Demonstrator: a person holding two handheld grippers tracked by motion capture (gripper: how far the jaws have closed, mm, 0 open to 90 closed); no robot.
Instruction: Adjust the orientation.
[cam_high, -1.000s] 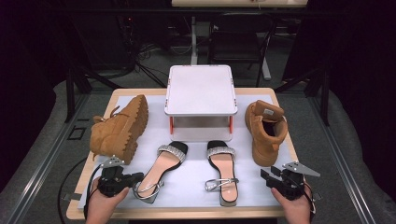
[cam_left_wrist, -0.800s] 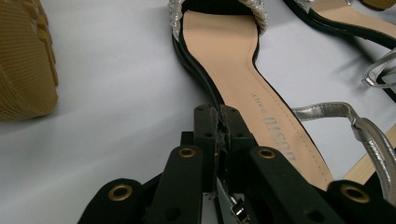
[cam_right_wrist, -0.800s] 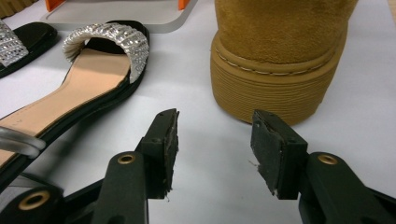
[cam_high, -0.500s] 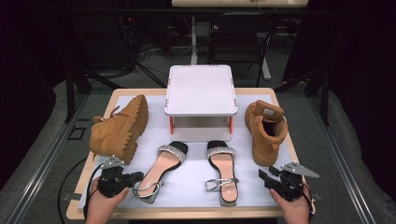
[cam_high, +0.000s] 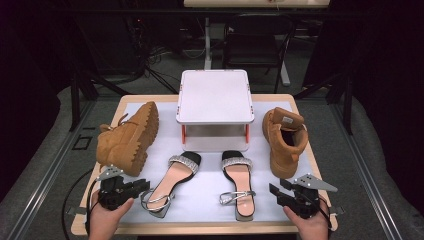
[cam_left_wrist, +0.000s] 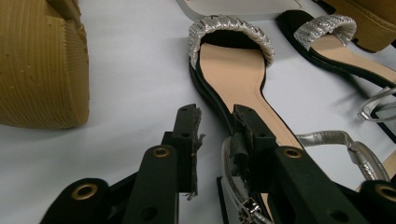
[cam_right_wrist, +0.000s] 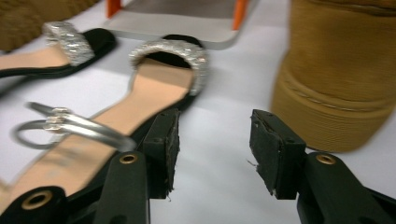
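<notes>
Two black sandals with silver straps lie side by side on the white mat. The left sandal (cam_high: 175, 180) (cam_left_wrist: 233, 70) has its heel end right at my left gripper (cam_high: 144, 186) (cam_left_wrist: 217, 123), which is open; its right jaw overlaps the heel's edge and silver ankle strap. The right sandal (cam_high: 239, 182) (cam_right_wrist: 154, 88) lies just left of my right gripper (cam_high: 277, 188) (cam_right_wrist: 215, 135), also open, over bare mat. A tan boot (cam_high: 127, 140) (cam_left_wrist: 42, 70) lies on its side at the left. Its mate (cam_high: 285, 140) (cam_right_wrist: 341, 79) stands upright at the right.
A white low stand with orange legs (cam_high: 214, 95) (cam_right_wrist: 173, 23) sits at the back middle of the table (cam_high: 210, 227), behind the sandals. Black frame rails, cables and a chair stand beyond the far edge.
My right gripper has edged a little left toward the right sandal. The left gripper and the shoes have barely moved.
</notes>
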